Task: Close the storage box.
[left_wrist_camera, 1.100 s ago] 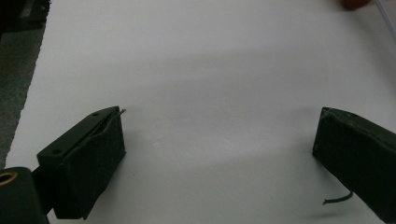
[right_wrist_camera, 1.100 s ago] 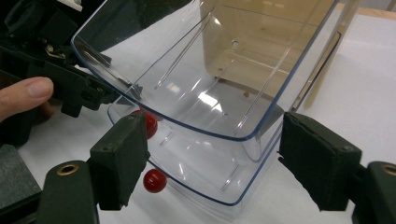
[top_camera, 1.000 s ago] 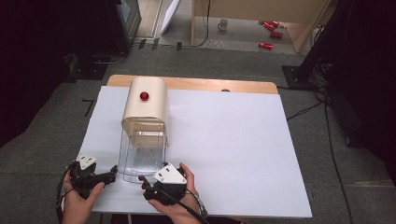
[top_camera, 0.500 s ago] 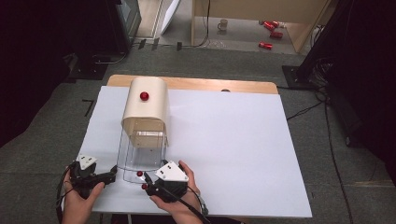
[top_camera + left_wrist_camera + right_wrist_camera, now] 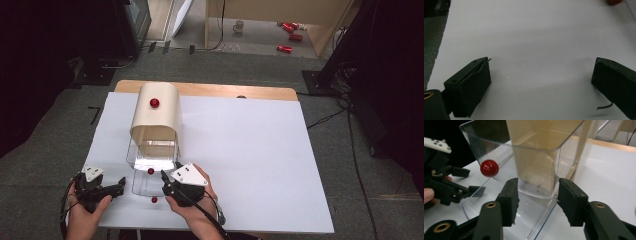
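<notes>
A beige domed cover [image 5: 156, 117] with a red knob [image 5: 154, 103] stands on the white sheet. A clear plastic box [image 5: 150, 152] reaches out from under it toward me. A clear front panel [image 5: 474, 150] carries a small red knob [image 5: 489, 168] [image 5: 150, 171]. My right gripper [image 5: 165, 181] [image 5: 537, 195] sits at the box's near end. Its jaws have just been closing and now stand shut on the clear box's rounded lower front [image 5: 537, 191]. My left gripper [image 5: 116, 188] [image 5: 540, 75] rests open on bare white paper left of the box, with nothing between its jaws; it also shows in the right gripper view [image 5: 451, 187].
The white sheet [image 5: 250, 165] covers a wooden table [image 5: 225, 91], whose far edge shows behind the cover. A second small red spot [image 5: 154, 199] lies by the sheet's near edge. Cables, a mug and red cans lie on the floor beyond the table.
My right gripper has crept a little forward to the clear box's front. The small red knob at the clear panel has come into sight beside it. The left hand has kept still.
</notes>
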A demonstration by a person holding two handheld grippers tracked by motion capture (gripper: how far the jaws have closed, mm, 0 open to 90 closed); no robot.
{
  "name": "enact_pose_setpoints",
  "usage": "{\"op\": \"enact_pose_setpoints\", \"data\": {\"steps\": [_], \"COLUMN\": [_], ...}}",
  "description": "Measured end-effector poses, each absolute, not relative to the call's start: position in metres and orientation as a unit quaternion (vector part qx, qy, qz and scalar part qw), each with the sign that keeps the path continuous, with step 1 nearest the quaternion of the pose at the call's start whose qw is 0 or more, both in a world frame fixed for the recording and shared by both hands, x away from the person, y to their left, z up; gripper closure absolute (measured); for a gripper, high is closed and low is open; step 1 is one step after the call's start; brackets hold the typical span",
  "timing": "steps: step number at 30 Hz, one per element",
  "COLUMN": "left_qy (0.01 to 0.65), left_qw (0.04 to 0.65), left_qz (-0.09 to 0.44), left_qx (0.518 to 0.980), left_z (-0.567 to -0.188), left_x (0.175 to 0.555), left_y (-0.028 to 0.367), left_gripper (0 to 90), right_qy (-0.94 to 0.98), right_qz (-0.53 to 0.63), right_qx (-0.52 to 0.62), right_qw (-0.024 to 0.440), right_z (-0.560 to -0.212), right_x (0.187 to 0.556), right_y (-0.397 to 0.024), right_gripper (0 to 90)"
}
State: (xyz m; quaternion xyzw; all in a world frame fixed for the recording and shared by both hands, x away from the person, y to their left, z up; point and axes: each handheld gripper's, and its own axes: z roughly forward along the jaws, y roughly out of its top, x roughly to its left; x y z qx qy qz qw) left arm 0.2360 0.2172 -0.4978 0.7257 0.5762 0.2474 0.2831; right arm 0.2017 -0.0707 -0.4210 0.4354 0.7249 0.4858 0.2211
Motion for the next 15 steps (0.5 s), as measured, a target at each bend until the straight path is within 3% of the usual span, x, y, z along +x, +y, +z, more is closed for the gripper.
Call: {"op": "enact_pose_setpoints", "data": {"steps": [4, 9, 15], "left_qy": [0.575, 0.576, 0.576], "left_qw": [0.282, 0.282, 0.282], "left_qz": [0.248, 0.246, 0.246], "left_qx": [0.727, 0.727, 0.727], "left_z": [-0.498, -0.498, -0.498], "left_x": [0.236, 0.236, 0.236], "left_y": [0.217, 0.217, 0.217], "left_gripper": [2.3, 2.3, 2.3], "right_qy": [0.718, 0.716, 0.712], "right_qz": [0.487, 0.485, 0.480], "right_qx": [0.442, 0.446, 0.458], "right_qw": [0.228, 0.230, 0.230], "right_z": [-0.417, -0.416, -0.415], "right_x": [0.210, 0.220, 0.236], "right_y": [-0.073, -0.074, -0.073], "right_gripper": [59.6, 60.1, 50.8]}}
